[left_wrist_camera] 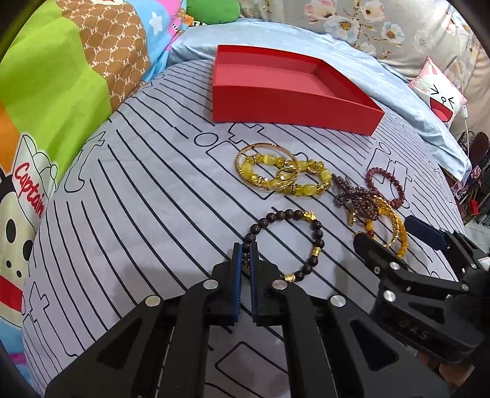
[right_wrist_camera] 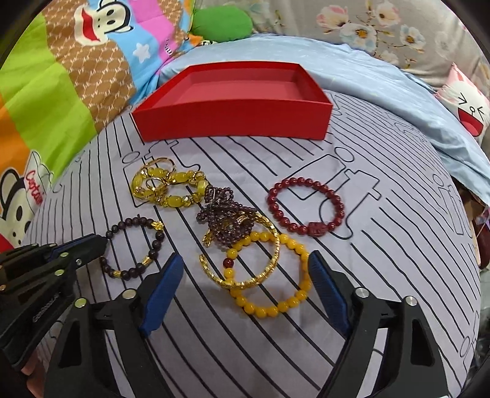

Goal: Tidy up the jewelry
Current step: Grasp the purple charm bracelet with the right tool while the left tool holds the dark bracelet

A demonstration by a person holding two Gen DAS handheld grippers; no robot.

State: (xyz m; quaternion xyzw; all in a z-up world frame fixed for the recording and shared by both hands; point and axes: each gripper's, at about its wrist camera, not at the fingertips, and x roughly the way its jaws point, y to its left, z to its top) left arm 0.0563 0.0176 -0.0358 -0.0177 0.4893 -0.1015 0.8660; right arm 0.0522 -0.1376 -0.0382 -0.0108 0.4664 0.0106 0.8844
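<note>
An empty red box (left_wrist_camera: 294, 104) (right_wrist_camera: 232, 122) sits at the far side of the striped sheet. My left gripper (left_wrist_camera: 244, 249) (right_wrist_camera: 101, 243) is shut on the near-left beads of a dark brown bead bracelet (left_wrist_camera: 318, 237) (right_wrist_camera: 157, 237) that lies on the sheet. My right gripper (right_wrist_camera: 245, 261) (left_wrist_camera: 384, 232) is open, its jaws on either side of a yellow bead bracelet (right_wrist_camera: 269, 309) and a gold bangle (right_wrist_camera: 245, 283). A purple bead tangle (right_wrist_camera: 226, 220), a yellow-stone bracelet with gold bangles (left_wrist_camera: 275, 171) (right_wrist_camera: 165, 186) and a red bead bracelet (right_wrist_camera: 306, 208) (left_wrist_camera: 386, 186) lie nearby.
A colourful cartoon quilt (left_wrist_camera: 55, 101) rises on the left. A light blue sheet (right_wrist_camera: 382, 88) and floral bedding (left_wrist_camera: 352, 21) lie behind the box. A cartoon pillow (left_wrist_camera: 441, 95) is at the right edge, where the bed drops off.
</note>
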